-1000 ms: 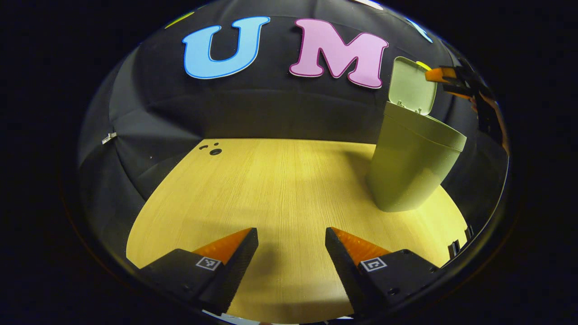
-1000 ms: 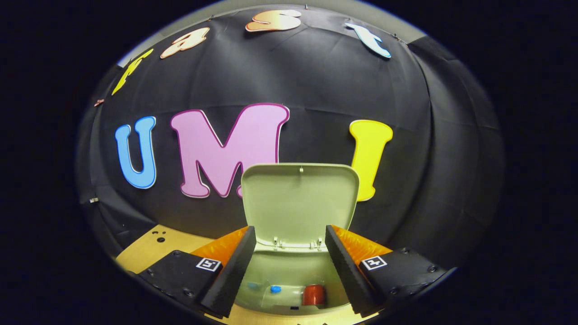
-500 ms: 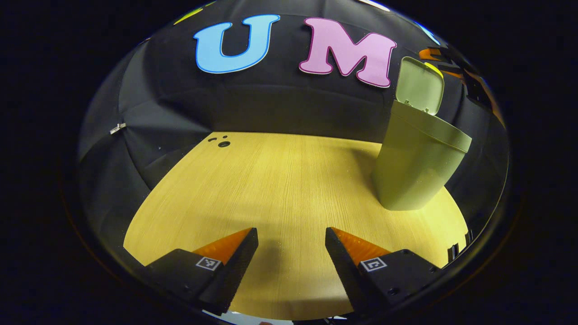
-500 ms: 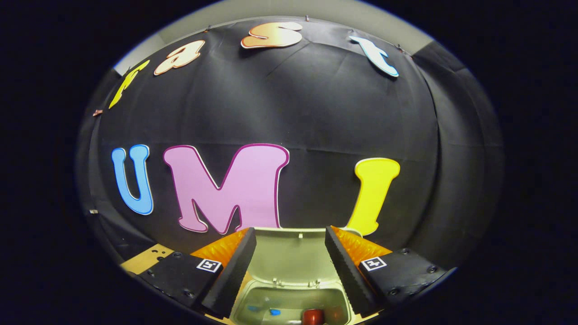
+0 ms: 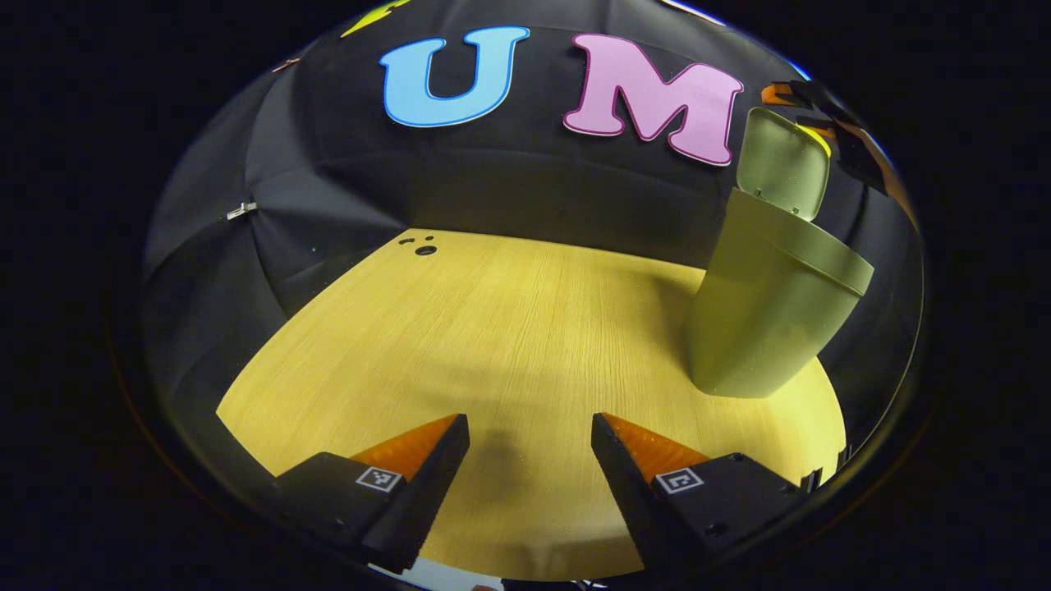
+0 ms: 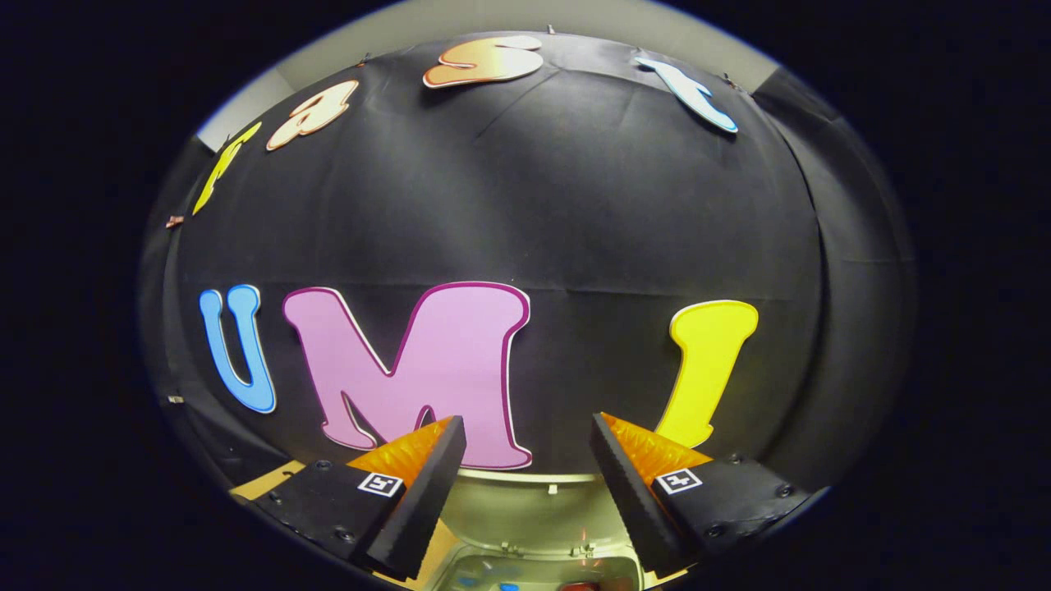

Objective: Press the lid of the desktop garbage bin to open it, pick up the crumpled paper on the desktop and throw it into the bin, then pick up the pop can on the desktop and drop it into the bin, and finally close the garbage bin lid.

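No writing can be read on the olive-green desktop garbage bin [image 5: 768, 328], which stands near the right edge of the wooden desktop [image 5: 493, 345], its lid [image 5: 780, 164] upright. The left gripper [image 5: 530, 455] hangs spread and empty over bare wood. The right gripper [image 6: 525, 468], jaws apart, hovers above the lid.

No words or numbers can be read on any thing here. The left gripper [image 5: 530, 468] has a small black-and-white code square [image 5: 378, 478] on each finger. The right gripper [image 6: 528, 468] has the same kind of small square [image 6: 678, 478] on each finger.
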